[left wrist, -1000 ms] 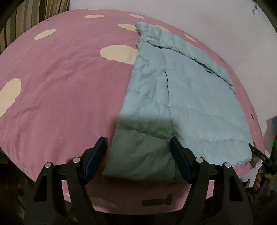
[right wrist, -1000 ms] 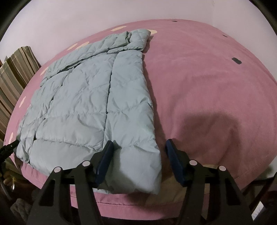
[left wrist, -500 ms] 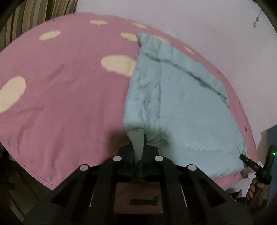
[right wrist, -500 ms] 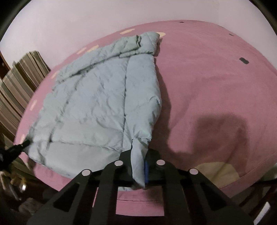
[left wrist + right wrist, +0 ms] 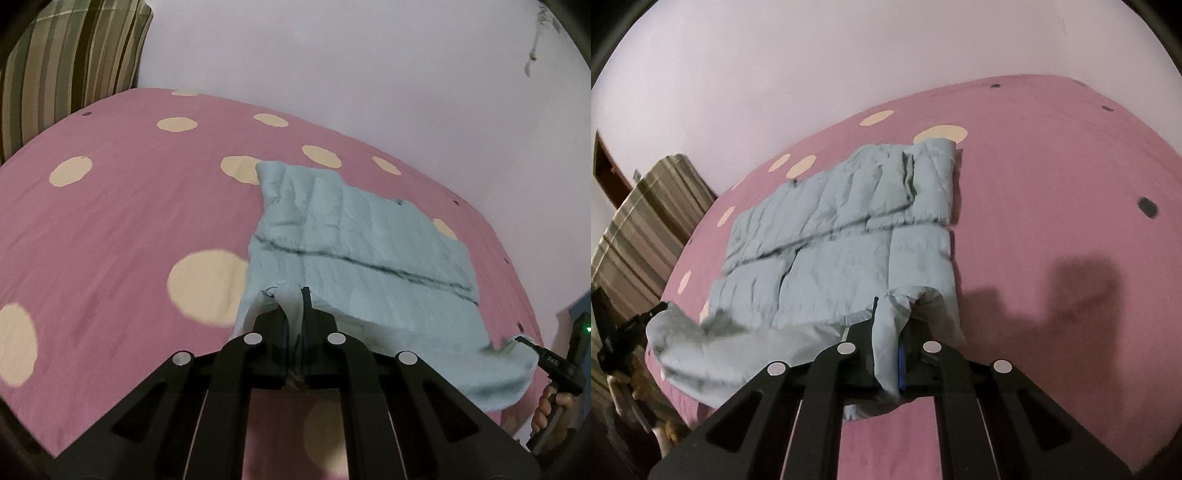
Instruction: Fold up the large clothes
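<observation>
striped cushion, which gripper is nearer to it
Left. The left gripper grips the jacket's hem corner on the side toward the striped cushion; the right gripper grips the opposite corner, with the jacket's width between.

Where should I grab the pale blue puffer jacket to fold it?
Grip the pale blue puffer jacket at its two near hem corners, coming from the bed's near edge: the hem hangs closest and lifts free, as both tongs show.
</observation>
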Available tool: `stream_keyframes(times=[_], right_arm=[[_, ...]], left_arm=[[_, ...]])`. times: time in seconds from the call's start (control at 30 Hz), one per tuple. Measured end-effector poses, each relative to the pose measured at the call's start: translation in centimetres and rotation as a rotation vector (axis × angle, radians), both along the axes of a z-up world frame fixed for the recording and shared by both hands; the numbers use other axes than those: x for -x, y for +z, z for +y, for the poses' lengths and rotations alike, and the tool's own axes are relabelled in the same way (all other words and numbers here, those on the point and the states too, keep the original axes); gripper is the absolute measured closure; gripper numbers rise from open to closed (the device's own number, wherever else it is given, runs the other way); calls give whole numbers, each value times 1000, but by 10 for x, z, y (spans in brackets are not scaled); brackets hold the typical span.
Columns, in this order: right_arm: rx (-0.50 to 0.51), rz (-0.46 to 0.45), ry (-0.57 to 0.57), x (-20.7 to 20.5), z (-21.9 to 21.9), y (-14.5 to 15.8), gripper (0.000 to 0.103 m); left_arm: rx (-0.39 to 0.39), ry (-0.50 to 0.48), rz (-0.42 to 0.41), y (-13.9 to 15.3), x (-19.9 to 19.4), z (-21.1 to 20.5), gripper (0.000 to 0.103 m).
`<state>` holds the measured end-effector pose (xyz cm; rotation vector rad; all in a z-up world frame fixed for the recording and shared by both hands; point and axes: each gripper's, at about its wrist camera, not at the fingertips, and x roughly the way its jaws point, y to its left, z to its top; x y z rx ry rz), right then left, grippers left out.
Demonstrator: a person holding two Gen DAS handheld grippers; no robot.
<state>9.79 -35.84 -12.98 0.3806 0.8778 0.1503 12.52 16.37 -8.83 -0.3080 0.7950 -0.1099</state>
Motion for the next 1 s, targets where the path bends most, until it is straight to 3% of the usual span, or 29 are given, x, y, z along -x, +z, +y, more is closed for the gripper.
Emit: stream_keyframes(times=[0.17,0.33,0.5,0.57,0.67,0.77,0.83,1.0], right_arm=[[-12,86,-24,-62,-4,-31,97],[-33,164,-24,-93,-3,-64,97],[-29,153,-13,-102,-2,-61,96],[-36,136,-16,-98,-8,-56,95],[-66,107,-33,-94,-16,-46,86],[-78,59,-80,-84,-29,-31,67],[-59,34,-113,-79,-36,-23,59],[-43,16,-136,-64,-46,-16,59]], left_arm=[[-25,11,77,-28,-55,-9,98],[-27,9,161,-63,-90,-13,98],[-1,-4,171,-69,-105,-13,96],[13,-3,159,-64,-105,-11,86],[67,8,131,-50,-101,-4,60],[94,43,85,-34,-94,5,42],[107,57,59,-25,-90,10,41],[89,60,36,-21,-74,22,41]])
